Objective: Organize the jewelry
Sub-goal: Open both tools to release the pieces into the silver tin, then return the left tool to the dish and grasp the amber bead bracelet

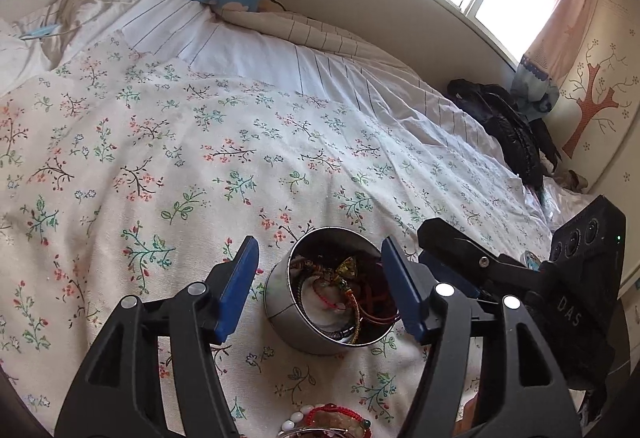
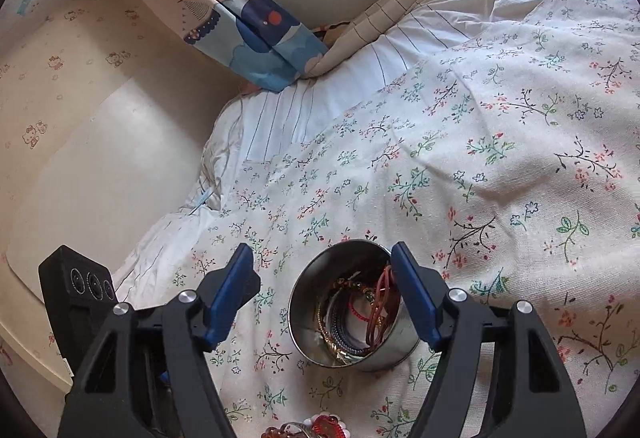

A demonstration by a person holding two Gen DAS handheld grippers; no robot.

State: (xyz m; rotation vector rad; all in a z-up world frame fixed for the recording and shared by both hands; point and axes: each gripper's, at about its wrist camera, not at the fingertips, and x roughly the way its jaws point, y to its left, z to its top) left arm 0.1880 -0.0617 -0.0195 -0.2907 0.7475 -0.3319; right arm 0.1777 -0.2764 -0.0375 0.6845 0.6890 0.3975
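Your left gripper (image 1: 318, 270) is hanging wide open and empty, the round tin (image 1: 332, 302) of bracelets sitting straight ahead between its fingers. Your right gripper (image 2: 322, 278) is gaping empty too, tin nearer its right finger.

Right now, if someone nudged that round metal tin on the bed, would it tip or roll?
The metal tin looks wider than tall, so it probably resists tipping, though the soft floral bedspread gives uneven footing. Its shiny wall may be slippery. The tangled bracelets inside would likely shift floppily.
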